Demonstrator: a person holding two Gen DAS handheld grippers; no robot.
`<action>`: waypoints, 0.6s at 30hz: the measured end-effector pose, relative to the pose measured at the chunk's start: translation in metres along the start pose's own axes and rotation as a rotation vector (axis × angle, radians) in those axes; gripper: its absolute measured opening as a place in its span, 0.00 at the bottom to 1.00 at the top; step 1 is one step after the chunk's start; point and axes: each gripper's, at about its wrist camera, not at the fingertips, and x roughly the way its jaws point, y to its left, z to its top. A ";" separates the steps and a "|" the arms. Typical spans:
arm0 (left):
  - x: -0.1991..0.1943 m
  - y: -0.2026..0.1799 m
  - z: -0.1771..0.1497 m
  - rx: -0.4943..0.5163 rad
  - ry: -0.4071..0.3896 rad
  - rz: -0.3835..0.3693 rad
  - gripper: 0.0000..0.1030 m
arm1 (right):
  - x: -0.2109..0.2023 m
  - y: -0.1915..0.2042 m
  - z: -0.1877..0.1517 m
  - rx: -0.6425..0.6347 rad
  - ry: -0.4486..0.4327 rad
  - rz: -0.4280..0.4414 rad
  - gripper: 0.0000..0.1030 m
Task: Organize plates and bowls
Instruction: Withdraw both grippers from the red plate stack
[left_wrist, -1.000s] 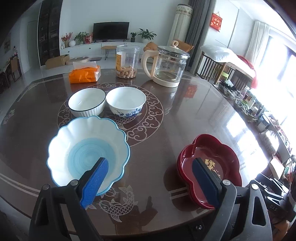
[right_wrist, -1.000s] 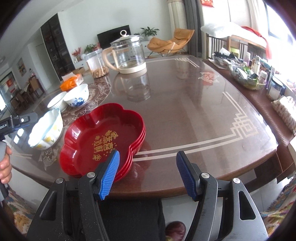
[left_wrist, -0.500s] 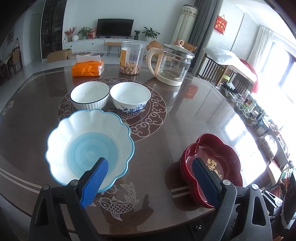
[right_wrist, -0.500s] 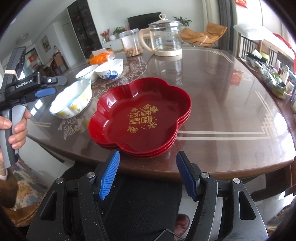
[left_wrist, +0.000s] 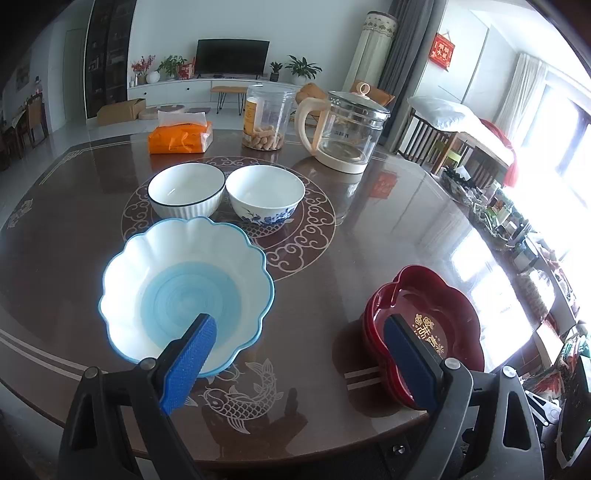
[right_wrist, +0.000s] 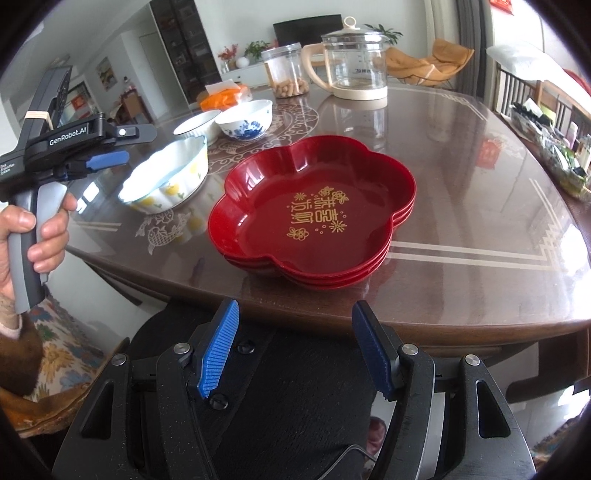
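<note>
the stack of red plates lies straight ahead of the right tool, near the desk edge, with the tool pulled back off that edge over the person's lap. a second ago the plates sat off to the tool's left; now they are centred between its released, empty fingers, so the right tool has swung round to face them. the left tool has also shifted: the scalloped blue bowl has moved from low and left of it to just ahead of its left finger, while the red plates remain behind its right finger. it too is spread wide and grasps nothing. this suggests the plates are already nested and the bowls are next, likely starting with the scalloped one.

the left wrist view shows the blue swirl inside that bowl, and beyond it the ribbed white bowl and the blue-flowered bowl side by side, apart from each other. further ahead stand the orange tissue pack, snack jar and glass kettle.

the right wrist view alone shows three plates in the stack, the gold lettering, yellow fruit on the scalloped bowl's outer wall, and the left tool hovering just short of the bowl's rim, not touching it.
</note>
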 end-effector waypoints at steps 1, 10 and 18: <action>0.000 0.000 0.000 0.001 0.001 0.001 0.89 | 0.001 0.001 0.000 -0.003 0.002 0.003 0.66; 0.000 -0.001 0.000 0.003 0.002 0.003 0.89 | 0.007 0.011 -0.004 -0.031 0.031 0.034 0.66; 0.000 0.004 -0.003 -0.002 0.009 0.008 0.89 | 0.012 0.023 -0.006 -0.067 0.057 0.061 0.66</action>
